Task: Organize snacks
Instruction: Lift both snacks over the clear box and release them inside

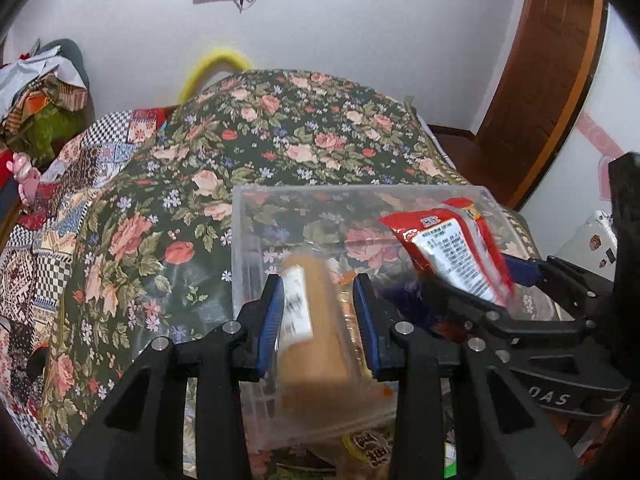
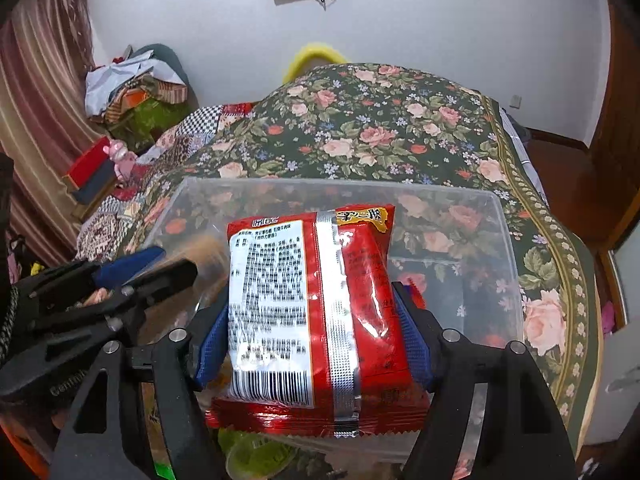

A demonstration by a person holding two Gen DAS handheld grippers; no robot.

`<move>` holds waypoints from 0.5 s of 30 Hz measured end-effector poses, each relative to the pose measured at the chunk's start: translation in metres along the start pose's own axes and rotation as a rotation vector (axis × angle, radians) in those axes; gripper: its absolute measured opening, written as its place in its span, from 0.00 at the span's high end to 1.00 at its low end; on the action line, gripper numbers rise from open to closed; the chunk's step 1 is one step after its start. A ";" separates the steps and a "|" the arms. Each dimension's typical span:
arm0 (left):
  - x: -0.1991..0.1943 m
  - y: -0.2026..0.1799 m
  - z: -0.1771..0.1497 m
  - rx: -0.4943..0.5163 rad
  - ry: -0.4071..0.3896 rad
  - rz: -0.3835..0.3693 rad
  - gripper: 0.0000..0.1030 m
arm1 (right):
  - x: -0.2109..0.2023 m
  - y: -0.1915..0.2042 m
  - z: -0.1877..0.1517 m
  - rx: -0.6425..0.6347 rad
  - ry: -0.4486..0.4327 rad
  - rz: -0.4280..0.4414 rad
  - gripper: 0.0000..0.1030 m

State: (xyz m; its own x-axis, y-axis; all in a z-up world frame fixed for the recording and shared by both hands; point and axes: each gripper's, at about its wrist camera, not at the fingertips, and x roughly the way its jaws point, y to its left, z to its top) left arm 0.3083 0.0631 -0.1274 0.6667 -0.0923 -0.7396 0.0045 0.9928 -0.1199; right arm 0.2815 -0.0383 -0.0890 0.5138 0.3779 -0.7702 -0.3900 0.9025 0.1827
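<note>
Left hand-held gripper [image 1: 318,320] pinches tan snack [image 1: 320,332]; right hand-held gripper [image 2: 316,344] clamps red packet [image 2: 316,320]; both over clear bin [image 2: 496,240] on bed [image 2: 380,128].

The left black two-finger gripper with blue pads [image 1: 318,326] is closed on a blurred tan wrapped snack [image 1: 316,328], while the right black gripper [image 2: 316,338] beside it clamps a red foil packet [image 2: 316,320].

red snack packet [image 2: 320,320]: glossy foil-like film, crinkled
storage bin [image 2: 508,264]: clear smooth plastic
bedspread [image 1: 280,128]: floral woven cloth, matt
gripper pads [image 1: 268,320]: blue, textured
door frame [image 1: 536,80]: polished wood
</note>
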 end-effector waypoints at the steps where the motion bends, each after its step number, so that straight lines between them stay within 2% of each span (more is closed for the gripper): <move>1: -0.004 -0.002 0.000 0.006 -0.007 -0.002 0.64 | -0.001 0.000 -0.001 -0.004 -0.002 -0.002 0.31; 6: -0.027 -0.010 -0.003 0.052 -0.039 0.018 0.63 | -0.020 0.002 -0.003 -0.024 -0.027 -0.002 0.30; 11: -0.053 -0.012 -0.014 0.058 -0.051 0.002 0.62 | -0.047 0.004 -0.011 -0.054 -0.071 -0.022 0.28; 15: -0.072 -0.011 -0.028 0.053 -0.058 -0.005 0.47 | -0.068 0.002 -0.024 -0.063 -0.092 -0.023 0.24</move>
State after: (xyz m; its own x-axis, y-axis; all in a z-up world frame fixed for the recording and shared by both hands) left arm 0.2394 0.0562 -0.0916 0.7084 -0.0941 -0.6995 0.0464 0.9951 -0.0868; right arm 0.2278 -0.0671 -0.0513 0.5900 0.3773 -0.7138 -0.4230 0.8975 0.1248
